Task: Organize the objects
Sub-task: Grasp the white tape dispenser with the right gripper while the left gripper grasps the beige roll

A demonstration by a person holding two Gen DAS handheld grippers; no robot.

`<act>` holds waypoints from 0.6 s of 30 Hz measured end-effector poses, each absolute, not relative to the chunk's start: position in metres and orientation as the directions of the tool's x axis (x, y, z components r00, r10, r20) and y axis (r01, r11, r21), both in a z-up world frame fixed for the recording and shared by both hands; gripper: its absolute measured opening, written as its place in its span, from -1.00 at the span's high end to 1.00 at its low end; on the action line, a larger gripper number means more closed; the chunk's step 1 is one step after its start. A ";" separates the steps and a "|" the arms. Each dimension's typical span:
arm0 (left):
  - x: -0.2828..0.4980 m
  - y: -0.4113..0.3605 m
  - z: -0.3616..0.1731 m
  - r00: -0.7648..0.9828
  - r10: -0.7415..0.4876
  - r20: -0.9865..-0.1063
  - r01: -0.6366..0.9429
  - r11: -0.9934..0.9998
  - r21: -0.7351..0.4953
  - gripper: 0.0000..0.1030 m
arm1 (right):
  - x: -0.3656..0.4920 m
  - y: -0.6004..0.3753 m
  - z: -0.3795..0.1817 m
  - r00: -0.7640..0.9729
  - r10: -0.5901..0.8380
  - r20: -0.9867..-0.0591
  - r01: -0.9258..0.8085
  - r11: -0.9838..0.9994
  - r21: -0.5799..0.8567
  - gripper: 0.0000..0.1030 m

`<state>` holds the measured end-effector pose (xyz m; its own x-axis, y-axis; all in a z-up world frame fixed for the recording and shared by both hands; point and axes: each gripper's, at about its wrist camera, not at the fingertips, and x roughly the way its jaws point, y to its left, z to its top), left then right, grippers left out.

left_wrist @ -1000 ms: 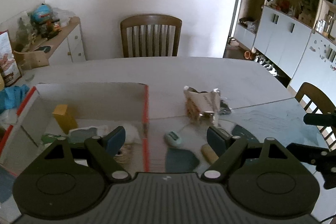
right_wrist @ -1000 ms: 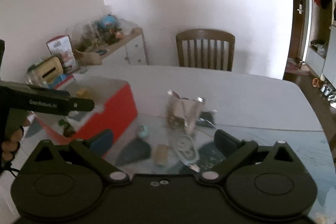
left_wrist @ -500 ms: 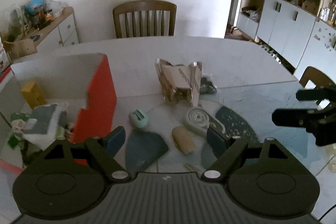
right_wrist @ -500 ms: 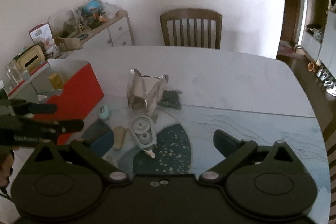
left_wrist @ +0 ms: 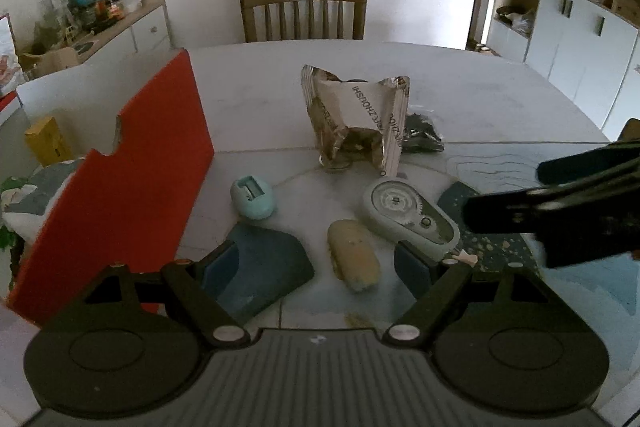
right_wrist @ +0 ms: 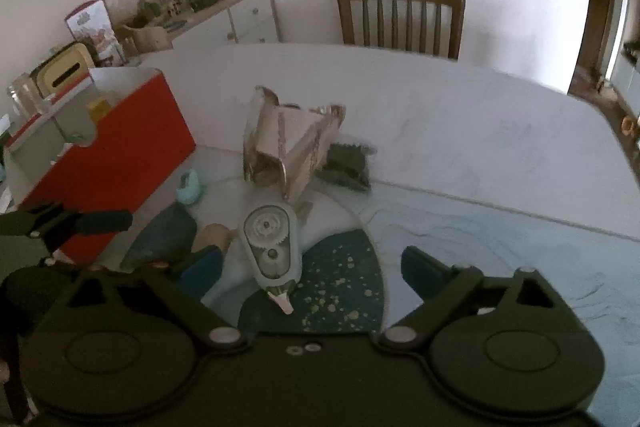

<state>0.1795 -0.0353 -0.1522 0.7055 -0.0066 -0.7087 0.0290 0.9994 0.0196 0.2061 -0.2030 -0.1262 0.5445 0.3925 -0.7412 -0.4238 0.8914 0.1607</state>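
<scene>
Loose items lie on the table right of a red box: a grey correction-tape dispenser, a tan oblong piece, a mint-green little case, a crumpled foil bag and a dark packet. My left gripper hangs open just above the tan piece, holding nothing. My right gripper is closing its jaws. The tape dispenser lies between its fingers, and the pads are clear of it. Each gripper shows in the other's view: right gripper, left gripper.
The red box holds a yellow carton and several soft things. A wooden chair stands at the table's far side. A cluttered sideboard lines the left wall and white cupboards the right.
Both grippers came down and forward toward the loose items. The left view swung from the box's inside to the items beside it. The right jaws narrowed slightly.
</scene>
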 end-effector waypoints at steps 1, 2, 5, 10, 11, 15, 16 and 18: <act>0.180 -0.036 -0.155 0.707 0.002 -0.707 0.021 0.999 0.024 -0.65 | 0.210 -0.200 -0.130 0.537 0.392 -0.747 -0.417 0.893 0.169 -0.76; 0.182 -0.037 -0.157 0.707 0.007 -0.707 0.015 1.000 0.025 -0.65 | 0.213 -0.197 -0.133 0.530 0.391 -0.753 -0.409 0.895 0.177 -0.74; 0.185 -0.036 -0.162 0.702 0.015 -0.712 -0.014 1.000 0.008 -0.65 | 0.222 -0.187 -0.143 0.514 0.380 -0.769 -0.398 0.900 0.179 -0.63; 0.185 -0.039 -0.170 0.707 0.027 -0.707 -0.038 0.999 0.000 -0.65 | 0.231 -0.172 -0.153 0.494 0.377 -0.784 -0.391 0.901 0.187 -0.48; 0.184 -0.040 -0.171 0.707 0.030 -0.706 -0.042 0.999 0.000 -0.65 | 0.232 -0.170 -0.154 0.489 0.377 -0.786 -0.391 0.901 0.189 -0.47; 0.183 -0.042 -0.174 0.709 0.043 -0.704 -0.054 0.998 0.006 -0.65 | 0.237 -0.162 -0.159 0.479 0.365 -0.798 -0.384 0.905 0.183 -0.34; 0.184 -0.042 -0.175 0.708 0.044 -0.704 -0.056 0.998 0.007 -0.65 | 0.238 -0.161 -0.160 0.478 0.364 -0.800 -0.383 0.905 0.183 -0.31; 0.186 -0.043 -0.176 0.706 0.046 -0.707 -0.057 0.998 0.009 -0.64 | 0.239 -0.159 -0.162 0.473 0.369 -0.800 -0.391 0.902 0.184 -0.27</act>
